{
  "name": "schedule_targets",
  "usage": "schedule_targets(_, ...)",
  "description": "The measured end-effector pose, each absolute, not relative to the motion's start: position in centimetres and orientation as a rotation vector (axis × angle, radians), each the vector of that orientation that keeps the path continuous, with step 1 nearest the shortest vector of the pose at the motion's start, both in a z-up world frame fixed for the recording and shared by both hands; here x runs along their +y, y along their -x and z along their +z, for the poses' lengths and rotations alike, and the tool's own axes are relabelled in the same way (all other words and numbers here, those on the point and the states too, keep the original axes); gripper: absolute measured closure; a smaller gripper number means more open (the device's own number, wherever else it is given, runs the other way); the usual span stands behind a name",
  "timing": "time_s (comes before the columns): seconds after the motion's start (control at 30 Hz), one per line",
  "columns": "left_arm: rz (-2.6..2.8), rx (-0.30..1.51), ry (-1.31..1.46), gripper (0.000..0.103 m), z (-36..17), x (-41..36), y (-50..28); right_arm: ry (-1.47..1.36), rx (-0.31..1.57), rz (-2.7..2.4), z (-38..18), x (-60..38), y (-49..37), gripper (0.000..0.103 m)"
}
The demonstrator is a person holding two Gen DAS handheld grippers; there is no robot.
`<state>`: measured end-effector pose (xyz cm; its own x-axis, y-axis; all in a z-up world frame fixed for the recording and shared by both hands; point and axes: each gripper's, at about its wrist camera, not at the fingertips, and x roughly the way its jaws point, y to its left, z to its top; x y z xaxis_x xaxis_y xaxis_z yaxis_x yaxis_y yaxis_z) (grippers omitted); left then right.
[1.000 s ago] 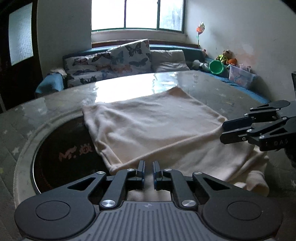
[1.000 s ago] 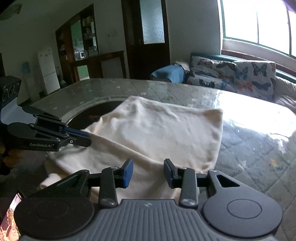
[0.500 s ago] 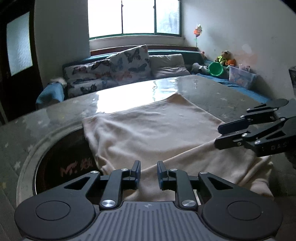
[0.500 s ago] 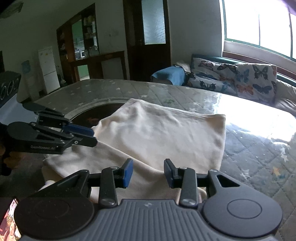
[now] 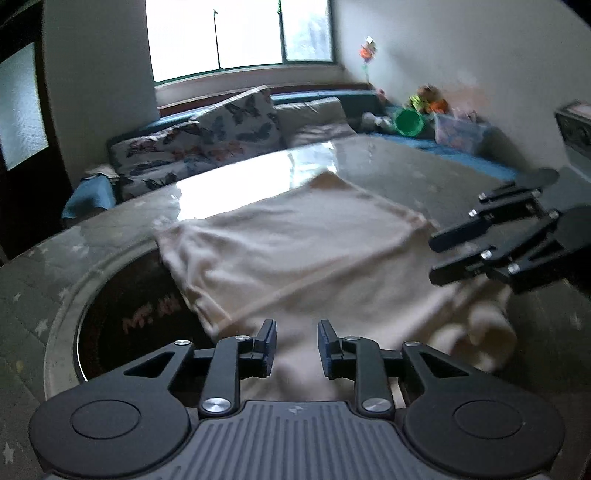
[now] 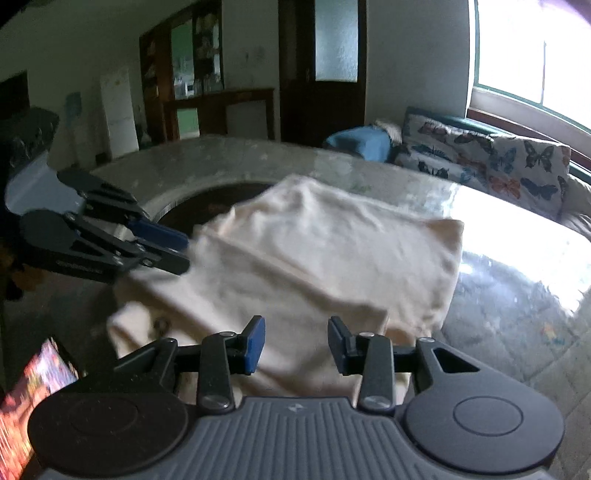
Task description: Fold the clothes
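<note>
My left gripper (image 5: 296,345) is opening over the folded cloth (image 5: 295,254); my right gripper (image 6: 295,345) is open, holding nothing.

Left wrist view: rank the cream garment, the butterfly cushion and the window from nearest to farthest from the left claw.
1. Cream garment, on the table just beyond the left claw, whose jaws are opening.
2. Butterfly cushion, on the sofa behind the table.
3. Window, on the back wall.
</note>
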<state>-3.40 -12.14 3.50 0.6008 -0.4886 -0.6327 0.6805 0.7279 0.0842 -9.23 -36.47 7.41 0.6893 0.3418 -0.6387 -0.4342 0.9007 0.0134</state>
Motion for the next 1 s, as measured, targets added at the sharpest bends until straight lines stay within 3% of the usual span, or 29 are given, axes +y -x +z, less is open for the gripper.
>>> schedule_targets(0.17, -0.701, 0.629, -0.356, 0.075, 3.5, -11.3, 4.6, 0.143, 0.676, 0.435, 8.1, -36.9, 10.5, 0.065)
schedule_targets(0.3, -0.779, 0.588, -0.393, 0.061, 4.8, -10.2, 6.5, 0.175, 0.667, 0.467, 9.2, -36.9, 12.1, 0.065)
schedule_targets(1.0, -1.017, 0.563, -0.596, 0.061, 4.2, -10.2, 11.8, 0.300, 0.754, 0.556, 8.0, -35.4, 17.0, 0.064)
